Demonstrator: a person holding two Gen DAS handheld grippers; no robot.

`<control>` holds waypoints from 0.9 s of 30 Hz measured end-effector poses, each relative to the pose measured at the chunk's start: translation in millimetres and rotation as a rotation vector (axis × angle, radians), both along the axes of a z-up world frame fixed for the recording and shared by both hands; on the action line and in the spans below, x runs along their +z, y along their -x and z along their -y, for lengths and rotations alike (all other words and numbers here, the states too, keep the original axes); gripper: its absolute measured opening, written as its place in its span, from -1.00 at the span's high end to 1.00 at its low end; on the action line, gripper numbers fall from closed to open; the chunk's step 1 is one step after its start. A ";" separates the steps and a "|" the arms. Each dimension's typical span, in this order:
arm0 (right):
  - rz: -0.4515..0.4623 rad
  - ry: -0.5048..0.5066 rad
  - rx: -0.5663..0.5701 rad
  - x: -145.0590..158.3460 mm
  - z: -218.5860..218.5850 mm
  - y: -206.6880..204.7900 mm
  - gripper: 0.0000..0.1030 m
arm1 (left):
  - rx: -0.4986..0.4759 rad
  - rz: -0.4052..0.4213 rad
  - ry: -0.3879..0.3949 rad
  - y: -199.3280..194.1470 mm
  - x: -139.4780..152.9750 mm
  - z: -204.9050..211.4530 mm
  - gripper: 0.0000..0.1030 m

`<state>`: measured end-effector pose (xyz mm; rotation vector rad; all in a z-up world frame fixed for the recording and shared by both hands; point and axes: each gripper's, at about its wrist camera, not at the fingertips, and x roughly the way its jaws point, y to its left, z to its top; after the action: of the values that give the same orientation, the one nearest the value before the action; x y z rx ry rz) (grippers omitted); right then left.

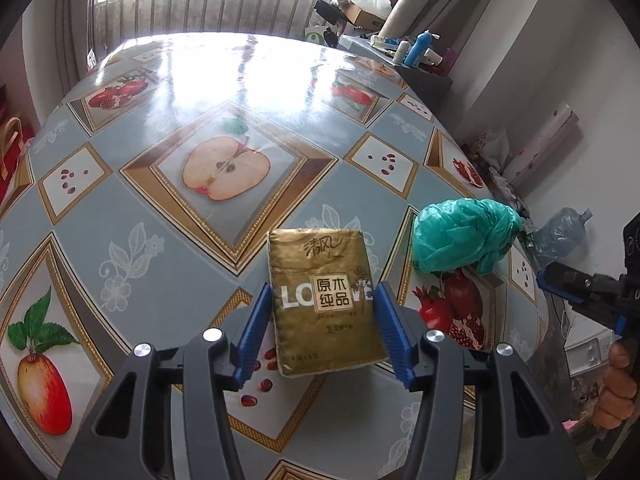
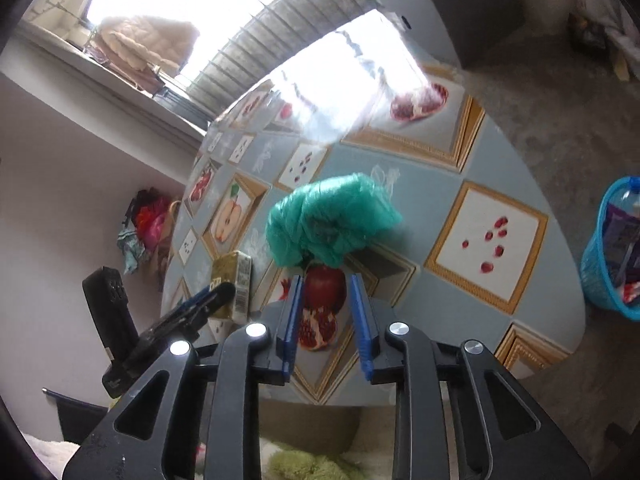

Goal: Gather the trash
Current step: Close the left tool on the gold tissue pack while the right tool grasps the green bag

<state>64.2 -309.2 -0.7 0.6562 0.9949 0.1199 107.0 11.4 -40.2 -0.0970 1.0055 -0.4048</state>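
A gold tissue pack (image 1: 320, 256) sits between the blue pads of my left gripper (image 1: 322, 292), which is shut on its two long sides just above the fruit-patterned table (image 1: 160, 240). To its right, near the table's edge, lies a crumpled green plastic bag (image 1: 460, 240). In the right wrist view that green bag (image 2: 328, 220) is straight ahead of my right gripper (image 2: 327, 280), a short gap beyond its fingertips. The right gripper is open, with only the tablecloth between its fingers. The left gripper (image 2: 208, 300) and the tissue pack (image 2: 234, 284) show at the left there.
A blue basket (image 2: 592, 264) holding a bottle and wrappers stands on the floor right of the table. A big water jug (image 1: 560, 236) lies on the floor beyond the bag. A person's hand (image 1: 616, 392) holds the right gripper (image 1: 560, 284). Bottles (image 1: 420, 48) crowd a far shelf.
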 end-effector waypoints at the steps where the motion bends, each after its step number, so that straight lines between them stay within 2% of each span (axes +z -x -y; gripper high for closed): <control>1: 0.016 0.008 -0.001 3.1 -6.5 -9.1 0.47 | 0.010 0.004 0.004 -2.5 -0.5 0.2 -0.01; 7: 0.097 0.079 -0.038 15.6 -2.8 -49.3 0.47 | 0.047 0.000 0.015 -14.3 -0.3 -0.3 -0.01; 10: 0.048 0.067 -0.082 -6.2 5.8 -74.5 0.47 | 0.055 0.000 0.016 -15.8 -0.2 1.0 -0.01; 12: -0.021 0.035 -0.105 -27.3 3.0 -85.0 0.47 | 0.056 0.000 0.016 -16.1 -0.3 1.4 -0.01; 15: -0.068 -0.024 -0.107 -44.9 -2.7 -70.9 0.47 | 0.057 0.000 0.016 -16.7 -0.1 2.0 -0.01; 20: -0.102 -0.039 -0.066 -47.3 -17.9 -26.6 0.47 | 0.053 0.013 0.005 -14.6 0.4 3.6 -0.01; 22: -0.109 -0.042 -0.006 -43.9 -25.4 -13.6 0.44 | 0.052 0.015 0.005 -14.3 0.4 3.8 -0.01; 24: -0.101 -0.053 0.062 -38.7 -33.9 -6.8 0.35 | 0.050 0.016 0.004 -13.5 0.5 3.8 -0.01; 27: -0.052 -0.041 0.080 -25.5 -33.1 -5.8 0.23 | 0.050 0.018 0.000 -12.6 1.0 3.8 -0.01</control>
<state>70.0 -276.2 -26.2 0.6594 1.0720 0.1950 119.5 7.6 -39.3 -0.1182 0.9835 -0.3590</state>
